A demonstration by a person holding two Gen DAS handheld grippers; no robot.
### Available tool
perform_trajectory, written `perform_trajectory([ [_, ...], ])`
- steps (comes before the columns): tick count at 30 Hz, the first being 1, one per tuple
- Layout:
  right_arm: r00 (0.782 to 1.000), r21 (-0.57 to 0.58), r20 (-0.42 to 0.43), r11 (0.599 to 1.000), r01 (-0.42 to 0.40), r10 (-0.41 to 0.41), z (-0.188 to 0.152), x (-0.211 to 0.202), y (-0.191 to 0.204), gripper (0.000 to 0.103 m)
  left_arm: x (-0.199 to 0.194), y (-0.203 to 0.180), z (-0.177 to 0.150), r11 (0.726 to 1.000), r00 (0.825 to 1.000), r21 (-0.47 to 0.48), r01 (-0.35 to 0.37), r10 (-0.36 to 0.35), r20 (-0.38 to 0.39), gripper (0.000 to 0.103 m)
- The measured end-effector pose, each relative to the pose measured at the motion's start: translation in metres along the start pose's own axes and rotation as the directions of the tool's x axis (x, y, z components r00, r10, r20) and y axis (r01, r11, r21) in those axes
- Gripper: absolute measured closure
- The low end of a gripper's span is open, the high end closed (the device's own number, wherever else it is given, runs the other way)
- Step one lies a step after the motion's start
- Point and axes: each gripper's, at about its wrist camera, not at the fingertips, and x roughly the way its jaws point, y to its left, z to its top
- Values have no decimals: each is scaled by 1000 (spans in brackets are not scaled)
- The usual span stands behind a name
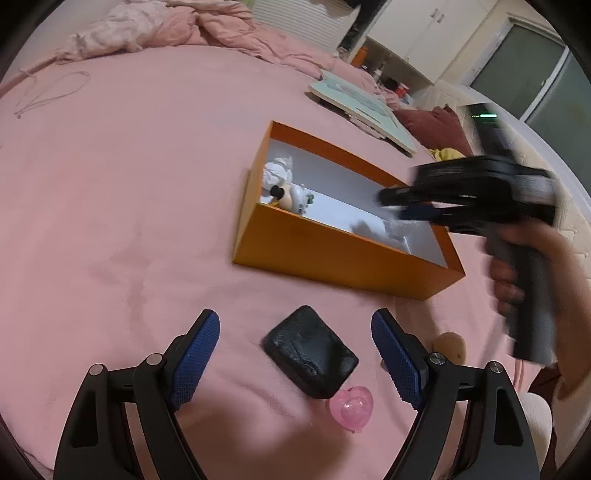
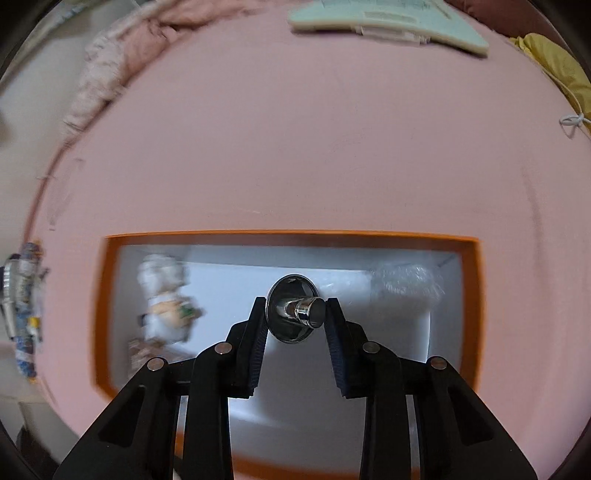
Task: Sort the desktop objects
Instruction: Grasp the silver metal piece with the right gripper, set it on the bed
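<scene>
An orange box [image 1: 332,254] with a white inside lies on the pink bed; it also shows in the right wrist view [image 2: 288,235]. It holds a white figurine [image 1: 282,184] [image 2: 164,291] and crumpled clear wrap [image 2: 406,282]. My left gripper [image 1: 295,343] is open low over a black flat case [image 1: 310,356], which lies between its fingers. A pink heart trinket [image 1: 352,408] lies just below the case. My right gripper [image 2: 295,314] is shut on a shiny metal funnel-shaped piece [image 2: 295,308] and holds it over the box's inside. The right gripper also shows in the left wrist view [image 1: 399,203], blurred, above the box's right end.
A pale green board [image 1: 364,107] [image 2: 388,20] lies beyond the box. A rumpled pink duvet [image 1: 166,26] is piled at the far side. A yellow cloth [image 2: 557,62] and a dark red cushion [image 1: 436,125] lie at the right. A patterned tube-like object [image 2: 22,314] lies at the bed's left edge.
</scene>
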Motion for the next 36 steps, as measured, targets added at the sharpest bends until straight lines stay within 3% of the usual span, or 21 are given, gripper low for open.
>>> perform_trajectory([
  [4,991,-46,94,995,-92,96,-34,-59,3,71,0,5,1,1000,1000,-24,-16,16,2,19],
  [7,988,-70,106,992,-108,115,-69,-84,0,71,1,8,0,999,1000,-39,-17,17,-1,19],
  [15,994,20,-23,994,-111,111,-138,-35,-39,70,-3,5,-3,999,999,-7,-35,36,17,19],
  [17,990,49,-31,990,-135,137,-140,-27,-41,70,-3,5,-2,999,999,-6,-38,39,17,19],
  [21,985,71,51,983,-171,167,-140,-41,-45,65,-1,4,-3,999,999,-1,-42,42,10,19],
  [23,981,64,83,981,-181,175,-141,-52,-48,58,-2,2,-4,999,999,15,-51,50,11,19],
  [25,978,58,107,981,-187,180,-142,-62,-50,41,-3,-1,-4,998,998,36,-55,54,17,19],
  [31,952,93,204,964,-250,227,-148,-88,-78,41,-10,-23,-7,988,999,153,-21,16,30,19],
  [36,905,165,307,920,-355,294,-147,-101,-98,41,-20,-59,9,966,997,249,71,-80,23,19],
])
